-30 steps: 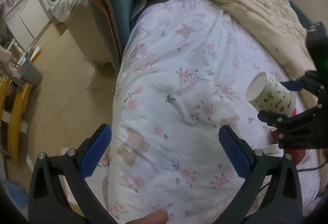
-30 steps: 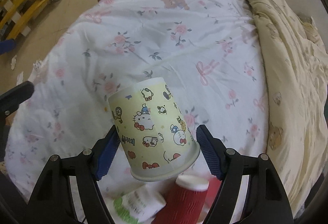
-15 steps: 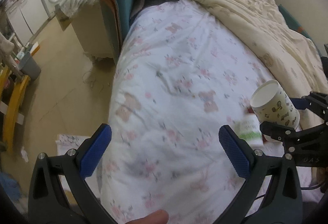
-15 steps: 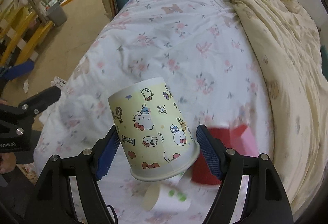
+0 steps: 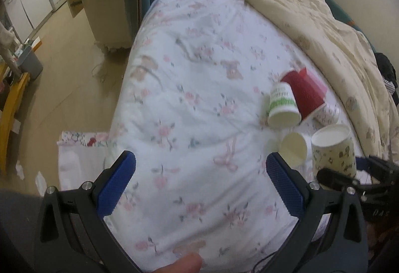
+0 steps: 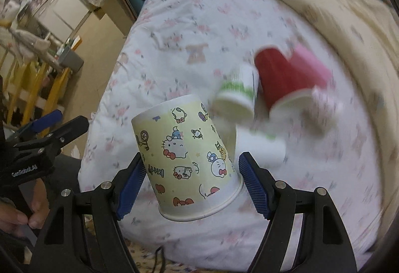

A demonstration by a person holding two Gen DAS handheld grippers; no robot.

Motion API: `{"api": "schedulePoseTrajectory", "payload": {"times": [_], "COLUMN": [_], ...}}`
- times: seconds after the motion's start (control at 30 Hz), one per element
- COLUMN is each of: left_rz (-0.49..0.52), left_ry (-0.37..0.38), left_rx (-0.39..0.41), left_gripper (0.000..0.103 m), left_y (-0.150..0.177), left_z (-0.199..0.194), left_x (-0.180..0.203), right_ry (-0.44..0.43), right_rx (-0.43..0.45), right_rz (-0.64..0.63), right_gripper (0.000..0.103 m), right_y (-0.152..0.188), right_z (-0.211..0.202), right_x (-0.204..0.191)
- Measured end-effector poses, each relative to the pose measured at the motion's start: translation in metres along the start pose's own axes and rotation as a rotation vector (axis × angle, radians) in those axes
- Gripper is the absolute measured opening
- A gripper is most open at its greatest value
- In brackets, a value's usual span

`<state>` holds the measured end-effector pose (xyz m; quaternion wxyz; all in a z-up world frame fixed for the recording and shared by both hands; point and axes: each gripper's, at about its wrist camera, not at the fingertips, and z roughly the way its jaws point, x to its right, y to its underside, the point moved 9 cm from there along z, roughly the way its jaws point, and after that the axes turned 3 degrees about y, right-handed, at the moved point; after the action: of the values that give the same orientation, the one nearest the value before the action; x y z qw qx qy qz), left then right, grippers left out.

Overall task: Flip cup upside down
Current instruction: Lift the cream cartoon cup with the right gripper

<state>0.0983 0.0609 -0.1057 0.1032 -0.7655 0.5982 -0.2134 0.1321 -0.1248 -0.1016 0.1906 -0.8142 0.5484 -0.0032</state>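
My right gripper (image 6: pixel 190 182) is shut on a yellow cartoon-print paper cup (image 6: pixel 184 158), held in the air above the bed with its base away from the camera. The same cup (image 5: pixel 334 150) shows at the right of the left wrist view, with the right gripper (image 5: pixel 359 178) behind it. My left gripper (image 5: pixel 200 185) is open and empty over the floral bedsheet (image 5: pixel 199 88); it also appears at the left of the right wrist view (image 6: pixel 47 128).
Other cups lie on the sheet: a green-and-white one (image 5: pixel 283 105), a red one (image 5: pixel 305 90), a plain white one (image 5: pixel 294 149), a pink-patterned one (image 5: pixel 329 112). A beige quilt (image 5: pixel 311 11) lies along the right. Floor (image 5: pixel 62 61), yellow furniture (image 5: pixel 12 95) are left.
Both grippers have pulled back from the bed, so more of the sheet and the lying cups show. The right gripper still holds the cartoon cup at the same tilt.
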Motion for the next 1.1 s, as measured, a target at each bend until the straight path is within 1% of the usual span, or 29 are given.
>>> {"api": "schedulePoseTrajectory", "payload": {"times": [0.1, 0.2, 0.3, 0.43, 0.53, 0.67, 0.83, 0.97, 1.03, 1.1], "left_rz": [0.008, 0.017, 0.03, 0.034, 0.034, 0.024, 0.025, 0.031, 0.037, 0.038], "left_ry": [-0.005, -0.014, -0.032, -0.059, -0.076, -0.086, -0.09, -0.085, -0.085, -0.085], "left_rx": [-0.013, -0.004, 0.009, 0.036, 0.025, -0.025, -0.064, -0.075, -0.073, -0.071], "left_gripper": [0.103, 0.103, 0.103, 0.103, 0.103, 0.103, 0.103, 0.103, 0.103, 0.103], "left_y": [0.011, 0.017, 0.019, 0.015, 0.015, 0.022, 0.028, 0.029, 0.028, 0.028], "left_z": [0.003, 0.003, 0.003, 0.003, 0.011, 0.027, 0.038, 0.041, 0.041, 0.04], "left_x": [0.001, 0.002, 0.002, -0.002, -0.004, -0.006, -0.004, 0.001, 0.003, 0.003], "right_ry": [-0.02, -0.043, -0.056, -0.086, -0.089, -0.095, -0.086, -0.095, -0.119, -0.12], "right_rx": [-0.013, -0.029, -0.042, -0.071, -0.091, -0.117, -0.131, -0.139, -0.156, -0.158], "right_rz": [0.055, 0.106, 0.166, 0.291, 0.334, 0.39, 0.393, 0.391, 0.396, 0.4], "right_gripper": [0.078, 0.078, 0.078, 0.078, 0.078, 0.078, 0.08, 0.08, 0.083, 0.09], "right_y": [0.027, 0.049, 0.066, 0.084, 0.09, 0.094, 0.093, 0.092, 0.094, 0.094], "right_z": [0.008, 0.019, 0.032, 0.057, 0.075, 0.093, 0.102, 0.105, 0.106, 0.105], "right_x": [0.001, 0.002, 0.004, 0.009, 0.013, 0.02, 0.021, 0.021, 0.019, 0.018]}}
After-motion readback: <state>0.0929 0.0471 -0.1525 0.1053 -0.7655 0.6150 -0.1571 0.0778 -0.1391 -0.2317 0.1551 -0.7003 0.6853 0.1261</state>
